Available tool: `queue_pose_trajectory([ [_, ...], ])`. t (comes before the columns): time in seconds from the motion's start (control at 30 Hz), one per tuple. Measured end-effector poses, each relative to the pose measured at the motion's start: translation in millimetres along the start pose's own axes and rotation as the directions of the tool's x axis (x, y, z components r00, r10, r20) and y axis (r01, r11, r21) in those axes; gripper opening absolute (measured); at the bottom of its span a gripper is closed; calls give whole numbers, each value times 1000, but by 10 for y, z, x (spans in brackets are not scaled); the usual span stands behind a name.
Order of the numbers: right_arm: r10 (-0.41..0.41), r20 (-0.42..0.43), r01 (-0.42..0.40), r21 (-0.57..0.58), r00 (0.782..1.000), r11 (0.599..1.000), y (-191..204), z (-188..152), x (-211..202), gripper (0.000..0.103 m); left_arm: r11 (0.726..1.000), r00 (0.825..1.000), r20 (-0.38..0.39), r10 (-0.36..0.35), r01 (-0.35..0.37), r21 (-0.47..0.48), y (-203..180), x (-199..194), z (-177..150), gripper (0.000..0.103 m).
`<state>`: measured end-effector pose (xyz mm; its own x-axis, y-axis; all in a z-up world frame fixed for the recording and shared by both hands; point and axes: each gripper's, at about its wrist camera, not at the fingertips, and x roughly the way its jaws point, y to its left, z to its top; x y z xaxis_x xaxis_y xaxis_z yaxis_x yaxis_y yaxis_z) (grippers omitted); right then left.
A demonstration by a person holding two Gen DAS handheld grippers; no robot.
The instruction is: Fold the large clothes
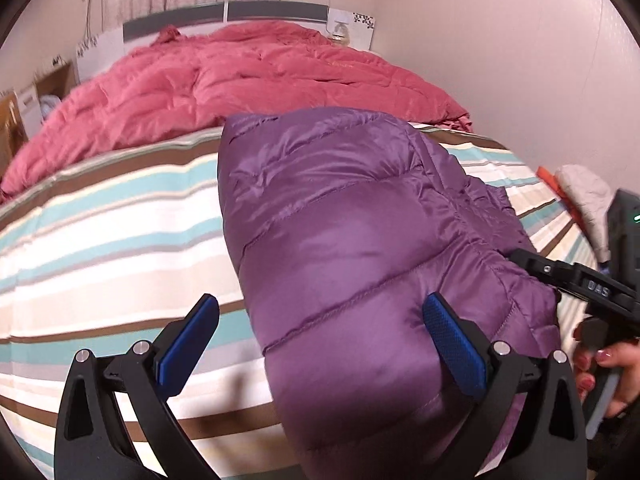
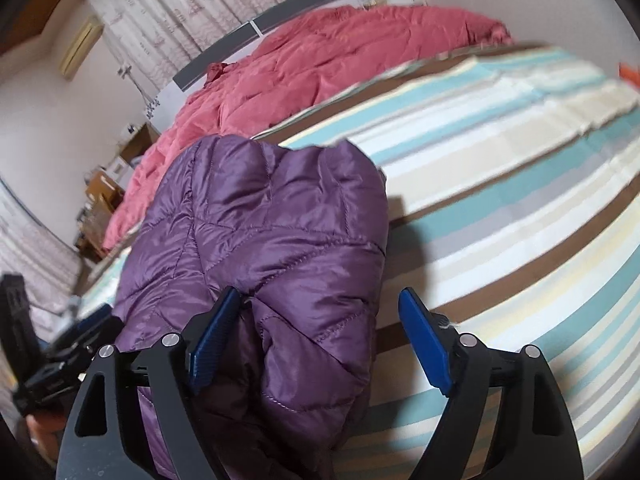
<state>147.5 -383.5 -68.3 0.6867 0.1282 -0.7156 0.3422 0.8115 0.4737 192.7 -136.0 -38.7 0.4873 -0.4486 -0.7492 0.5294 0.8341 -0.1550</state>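
My left claw [image 1: 320,344] hangs with its blue pads wide apart over the near end of the purple puffer jacket [image 1: 344,240]; the right-hand pad [image 1: 452,344] lies against the padded fabric, the other sits clear over the striped sheet [image 1: 112,240]. My right claw [image 2: 320,340] is spread too, gripping nothing: its left pad [image 2: 216,340] rests on the jacket's near fold, its right pad over bare sheet. The jacket lies folded into a thick bundle on the bed, running away from me toward the pink quilt [image 1: 240,76] bunched by the headboard [image 1: 276,10]. A hand [image 1: 604,372] holds the right claw's grip at the edge of the left view.
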Motion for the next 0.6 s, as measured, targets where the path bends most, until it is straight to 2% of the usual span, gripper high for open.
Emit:
queue_pose_trajectory([
  [0.1, 48, -39, -45, 63, 998, 997, -108, -10, 85, 81, 1000, 1000, 0, -23, 23, -11, 84, 19, 23, 101],
  [0.2, 62, -60, -57, 74, 996, 996, -108, -46, 135, 81, 999, 999, -19, -47, 47, -1, 61, 89, 48, 101],
  [0.3, 76, -67, -71, 75, 995, 995, -97, -55, 146, 81, 999, 998, -60, -21, 24, 41, 3, 208, 23, 101],
  [0.37, 101, -75, -93, 93, 992, 991, -135, -24, 154, 81, 999, 995, -97, -33, 35, 19, 37, 286, -6, 101],
  [0.43, 122, -79, -113, 108, 989, 988, -169, -4, 122, 81, 995, 988, -130, -88, 81, -56, 157, 359, -43, 101],
  [0.5, 146, -77, -137, 110, 986, 984, -190, 18, 74, 81, 990, 983, -136, -121, 109, -93, 223, 390, -84, 101],
  [0.6, 155, -67, -147, 108, 986, 983, -221, 59, 21, 81, 993, 985, -132, -111, 103, -64, 204, 399, -93, 101],
])
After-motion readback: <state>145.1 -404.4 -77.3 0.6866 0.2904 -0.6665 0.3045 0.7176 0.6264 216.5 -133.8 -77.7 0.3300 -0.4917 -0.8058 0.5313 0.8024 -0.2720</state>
